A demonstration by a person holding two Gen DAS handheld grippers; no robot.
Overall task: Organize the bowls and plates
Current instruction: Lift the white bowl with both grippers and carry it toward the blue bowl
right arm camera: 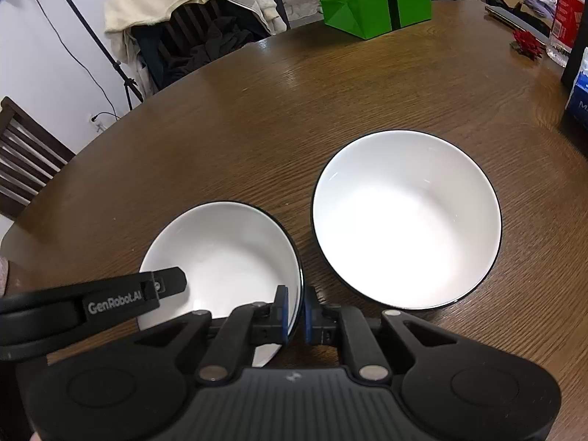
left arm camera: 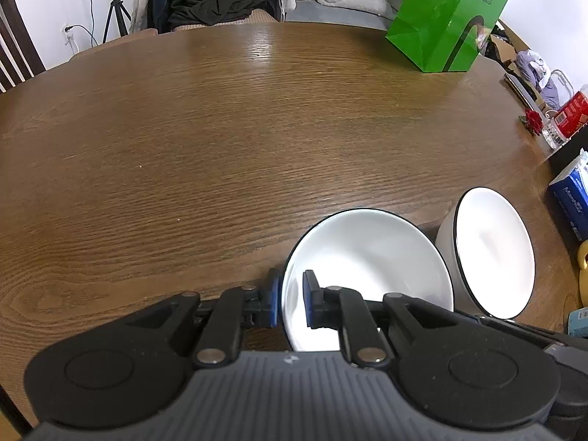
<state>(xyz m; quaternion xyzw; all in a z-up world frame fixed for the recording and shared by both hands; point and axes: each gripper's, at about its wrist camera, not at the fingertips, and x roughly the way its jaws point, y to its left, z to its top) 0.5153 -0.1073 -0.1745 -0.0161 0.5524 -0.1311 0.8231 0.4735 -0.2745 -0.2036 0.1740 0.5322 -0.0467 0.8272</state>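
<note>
Small bowl (right arm camera: 228,253): white with a dark rim, straddled at its rim by both grippers from opposite sides; whether it is lifted or resting on the table (right arm camera: 257,128) cannot be told.
Right gripper (right arm camera: 294,314): blue pads set either side of the small bowl's right rim, one inside, one outside; a thin gap seems to remain at the outer pad, so a firm clamp cannot be confirmed.
Left gripper (left arm camera: 292,299): in its own view, closed across the same bowl's left rim, wall pinched between the pads (left arm camera: 310,294); its finger is seen reaching over the bowl in the right view.
Large bowl (right arm camera: 406,220): upright on the table, just ahead and right of the right gripper, near the small bowl but apart from it, empty.
Progress: judged early; nothing nested yet, the two bowls side by side. No plates are seen.
Remaining: small bowl likely to be set inside the large one; any plates yet to be dealt with.
Surroundings: green bag (left arm camera: 452,18) far ahead at the table's far edge; blue tissue box (left arm camera: 569,198) off to the right.
</note>
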